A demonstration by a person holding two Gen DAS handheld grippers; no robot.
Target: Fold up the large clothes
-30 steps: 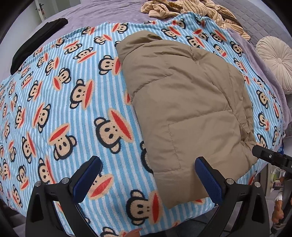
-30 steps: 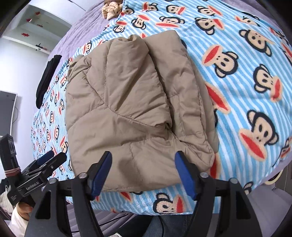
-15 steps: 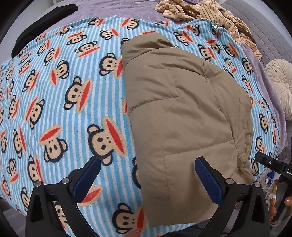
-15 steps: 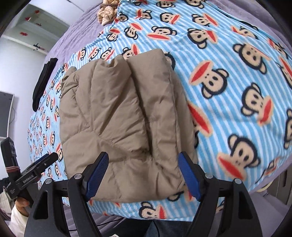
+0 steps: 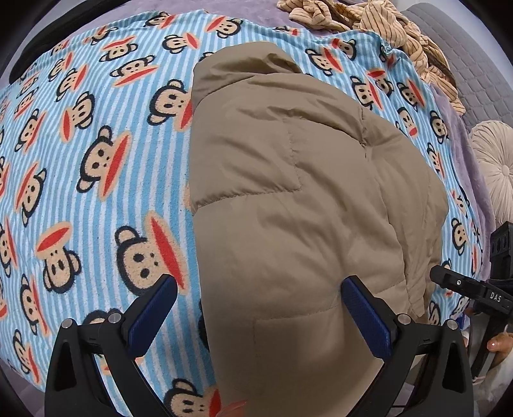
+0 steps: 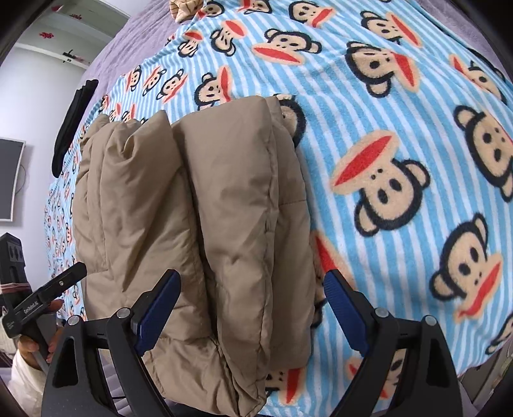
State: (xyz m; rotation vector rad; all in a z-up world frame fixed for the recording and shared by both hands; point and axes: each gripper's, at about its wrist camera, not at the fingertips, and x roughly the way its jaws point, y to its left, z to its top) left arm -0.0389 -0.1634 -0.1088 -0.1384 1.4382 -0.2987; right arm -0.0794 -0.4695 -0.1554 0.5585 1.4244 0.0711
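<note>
Both grippers have come lower and nearer to the near hem of the jacket since the earlier frames, so the padded cloth now fills more of each view; the jaws of the right one have just been opening, with the hem under them but not pinched.

Largest first: the monkey-print striped blanket covers the bed, and on it lies the khaki puffer jacket, already folded lengthwise into a narrow thick bundle; in the right wrist view two padded rolls lie side by side, which I take for the sleeves or side panels turned inward; the near end hangs a little over the edge of the bed. Beyond it, apart from it, a beige striped garment lies crumpled, and a round cushion sits at the side.

The left gripper stands wide apart, empty, above the left corner of the hem; the right gripper is also spread wide over the right part of the hem, holding nothing.

I judge the side folds finished; what is left seems to be taking the hem and folding the bundle across, toward the collar; the striped garment is probably next.
</note>
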